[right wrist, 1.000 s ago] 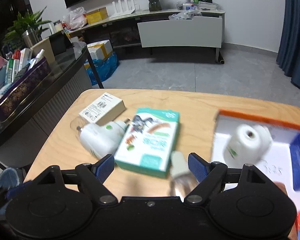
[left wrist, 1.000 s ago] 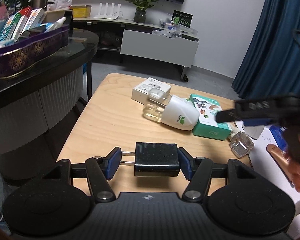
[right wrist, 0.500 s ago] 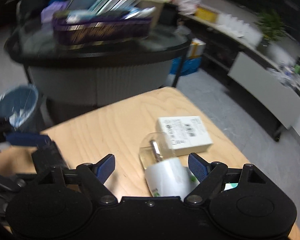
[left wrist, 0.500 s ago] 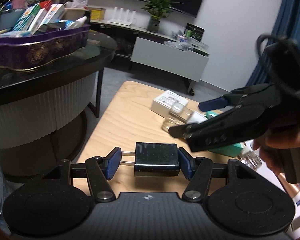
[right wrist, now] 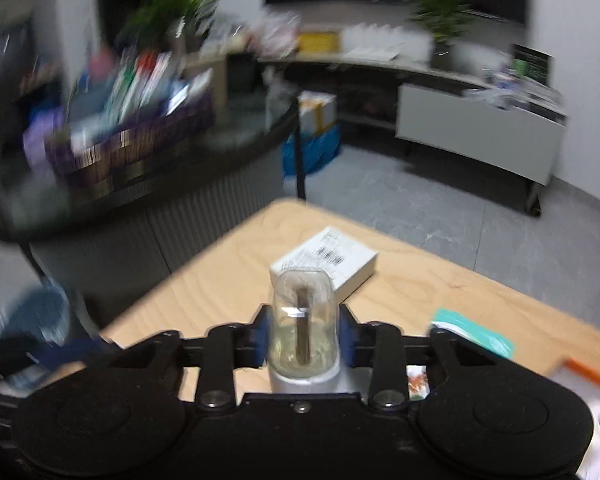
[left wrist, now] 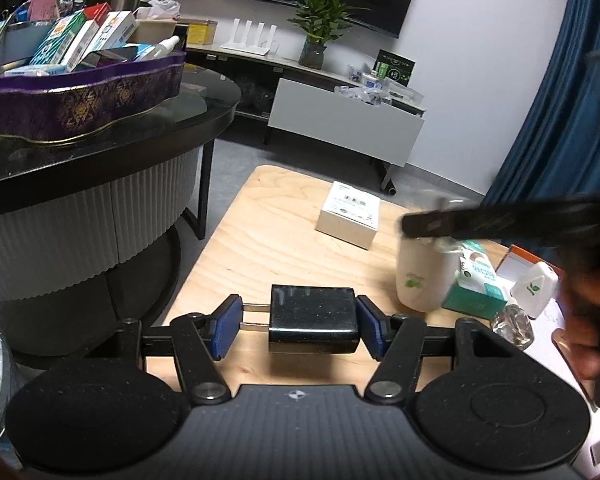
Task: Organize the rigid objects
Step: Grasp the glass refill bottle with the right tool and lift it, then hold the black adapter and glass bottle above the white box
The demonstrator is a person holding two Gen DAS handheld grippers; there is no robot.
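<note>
The left gripper [left wrist: 298, 322] is clamping a black square plug adapter [left wrist: 313, 318] between its blue pads, the adapter's two metal prongs pointing sideways against the left pad, and it is hanging above the near part of the light wooden surface [left wrist: 268, 248]. The right gripper [right wrist: 303, 340] is squeezing a white plug-in vaporizer with a clear liquid bottle [right wrist: 302, 322], its pads pressing on both sides of the bottle, whose dark wick is showing through the glass. In the left wrist view the same vaporizer [left wrist: 422, 276] is standing with its white body downward, just beside a green and white carton [left wrist: 476, 286], with the right gripper's black finger crossing over its top; whether its base is touching the surface is unclear. A white rectangular box with a barcode label [right wrist: 326, 264] is lying flat farther back on the surface, apart from both grippers. A small white plug-in unit with a green leaf mark [left wrist: 534, 290] and a small clear glass bottle [left wrist: 514, 326] are sitting near the carton.
</note>
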